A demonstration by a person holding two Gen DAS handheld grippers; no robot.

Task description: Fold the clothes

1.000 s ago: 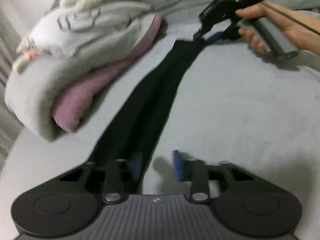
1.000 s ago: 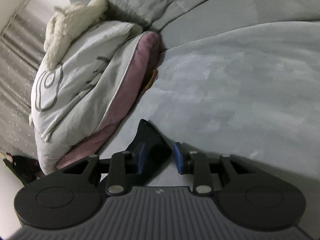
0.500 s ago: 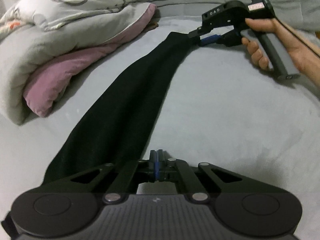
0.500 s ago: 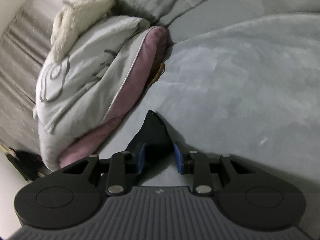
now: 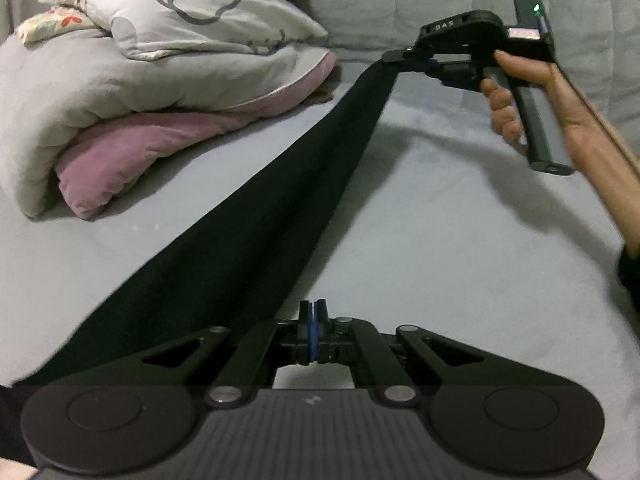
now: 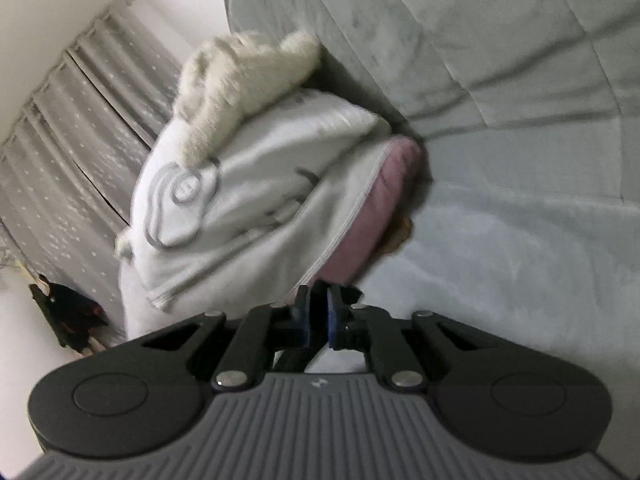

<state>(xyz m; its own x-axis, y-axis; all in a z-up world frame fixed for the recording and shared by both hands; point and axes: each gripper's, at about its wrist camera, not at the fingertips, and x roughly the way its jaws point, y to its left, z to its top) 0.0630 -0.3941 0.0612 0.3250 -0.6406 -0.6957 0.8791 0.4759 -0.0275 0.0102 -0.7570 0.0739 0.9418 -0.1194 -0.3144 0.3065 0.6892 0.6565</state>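
A black garment (image 5: 280, 200) is being stretched over the grey bed (image 5: 440, 240), clamped by the right gripper (image 6: 318, 316), jaws just closing; the left gripper (image 5: 313, 328) is clenched, grip on cloth unclear.

home bedroom: grey bed (image 5: 440, 240), folded duvet (image 5: 120, 92) and pillow (image 5: 192, 12) stacked at its side, curtains (image 6: 60, 148), clothes hanging by wall (image 6: 68, 316).
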